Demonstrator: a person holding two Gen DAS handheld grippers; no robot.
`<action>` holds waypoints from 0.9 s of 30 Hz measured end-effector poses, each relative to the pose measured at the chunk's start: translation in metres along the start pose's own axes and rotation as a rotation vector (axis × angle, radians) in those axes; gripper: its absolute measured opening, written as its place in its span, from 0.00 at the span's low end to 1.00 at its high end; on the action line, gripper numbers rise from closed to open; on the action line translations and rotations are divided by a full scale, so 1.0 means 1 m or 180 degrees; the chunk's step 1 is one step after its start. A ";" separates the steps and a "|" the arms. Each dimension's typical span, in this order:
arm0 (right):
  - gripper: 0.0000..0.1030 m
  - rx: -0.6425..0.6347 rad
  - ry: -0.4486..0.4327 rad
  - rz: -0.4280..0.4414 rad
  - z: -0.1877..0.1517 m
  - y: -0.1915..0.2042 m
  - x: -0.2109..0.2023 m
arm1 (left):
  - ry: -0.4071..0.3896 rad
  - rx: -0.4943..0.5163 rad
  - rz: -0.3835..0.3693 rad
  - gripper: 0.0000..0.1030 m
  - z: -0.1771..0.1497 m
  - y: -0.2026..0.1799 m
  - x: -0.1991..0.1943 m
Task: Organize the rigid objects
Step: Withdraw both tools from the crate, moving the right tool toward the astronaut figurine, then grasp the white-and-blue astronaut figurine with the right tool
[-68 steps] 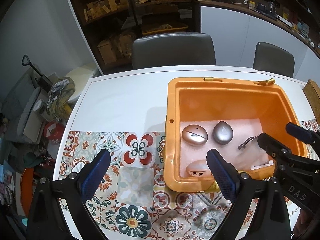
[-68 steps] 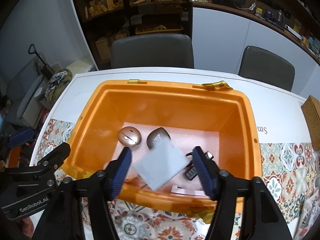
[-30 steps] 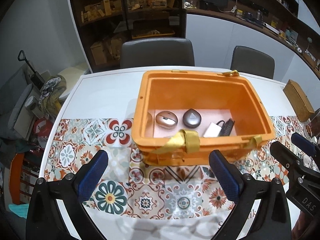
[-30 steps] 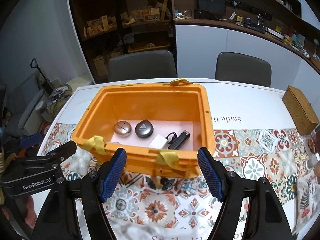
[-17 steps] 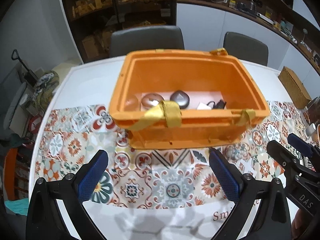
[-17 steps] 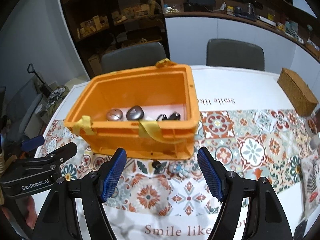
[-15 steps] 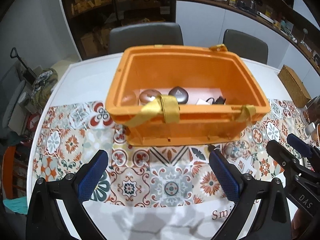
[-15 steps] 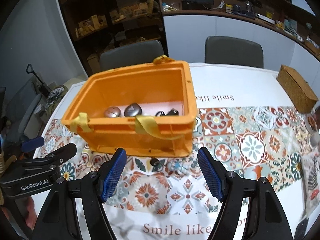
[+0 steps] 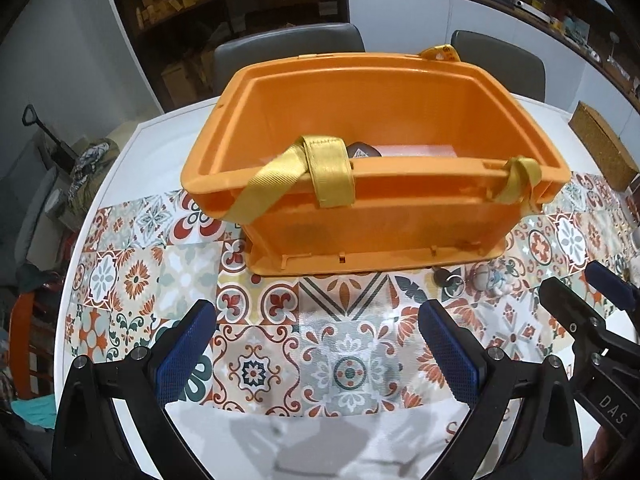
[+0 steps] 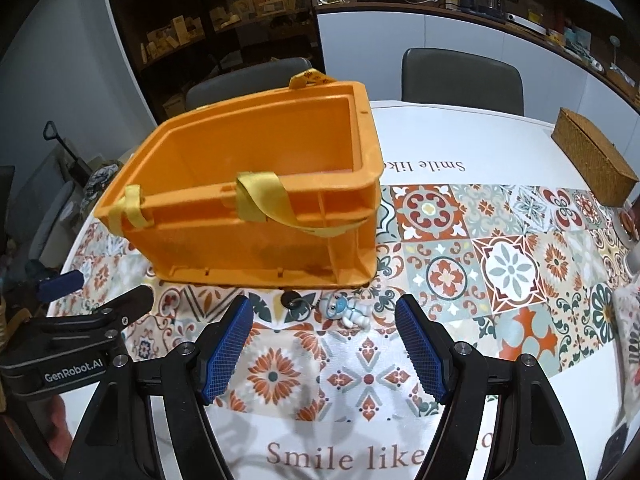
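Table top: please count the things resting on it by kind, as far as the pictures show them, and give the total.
Orange crate: 1
Keychain figure, beside the crate's near wall: 1
Woven box: 1
Dark teardrop case, seen inside the crate: 1
Total: 4. The near wall hides most of the crate's floor, and things at the right edge are too cut off to name.

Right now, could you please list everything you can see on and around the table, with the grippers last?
Crate: one, orange, on the tablecloth, yellow straps on its rim.
Dark device: one, grey, inside the crate, mostly hidden by the wall.
Keychain figure: one, white and blue, on the cloth just in front of the crate.
Tablecloth: one, patterned tiles, over the white table.
Woven box: one, brown, far right of the table.
Chairs: two, grey, behind the table.
Left gripper: open, empty.
Right gripper: open, empty, keychain figure ahead.
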State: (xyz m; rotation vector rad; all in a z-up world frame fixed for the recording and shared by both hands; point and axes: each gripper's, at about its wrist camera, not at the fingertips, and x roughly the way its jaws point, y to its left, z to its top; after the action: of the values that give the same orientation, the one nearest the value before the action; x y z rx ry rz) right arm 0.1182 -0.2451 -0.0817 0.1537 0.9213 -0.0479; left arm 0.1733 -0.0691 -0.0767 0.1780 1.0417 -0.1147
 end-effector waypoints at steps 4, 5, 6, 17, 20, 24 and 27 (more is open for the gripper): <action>0.71 -0.0006 0.0019 0.0007 -0.004 -0.002 0.010 | 0.0000 -0.0011 0.0009 1.00 -0.003 -0.002 0.009; 0.71 0.0003 0.0009 0.0019 -0.005 -0.002 0.012 | -0.0005 -0.0018 0.0007 1.00 -0.004 -0.002 0.010; 0.71 0.0021 -0.0008 0.0014 -0.006 -0.003 0.013 | -0.0016 -0.0031 -0.0006 1.00 -0.004 -0.002 0.012; 0.71 0.0121 0.0050 0.0003 -0.013 -0.011 0.042 | -0.0018 -0.0115 -0.0081 1.00 -0.008 -0.009 0.034; 0.71 0.0132 0.0045 -0.0034 -0.014 -0.013 0.050 | 0.0033 -0.0188 -0.0092 1.00 -0.010 -0.010 0.042; 0.71 0.0183 0.0128 -0.0093 -0.014 -0.016 0.063 | 0.0072 -0.0193 -0.0054 1.00 -0.013 -0.013 0.050; 0.71 0.0212 0.0159 -0.0085 -0.014 -0.018 0.070 | 0.0078 -0.0164 0.0000 1.00 -0.015 -0.015 0.055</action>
State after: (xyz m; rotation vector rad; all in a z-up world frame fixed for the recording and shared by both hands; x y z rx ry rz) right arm 0.1474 -0.2594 -0.1483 0.2051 0.9722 -0.0998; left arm 0.1856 -0.0813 -0.1327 0.1328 1.0680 -0.0858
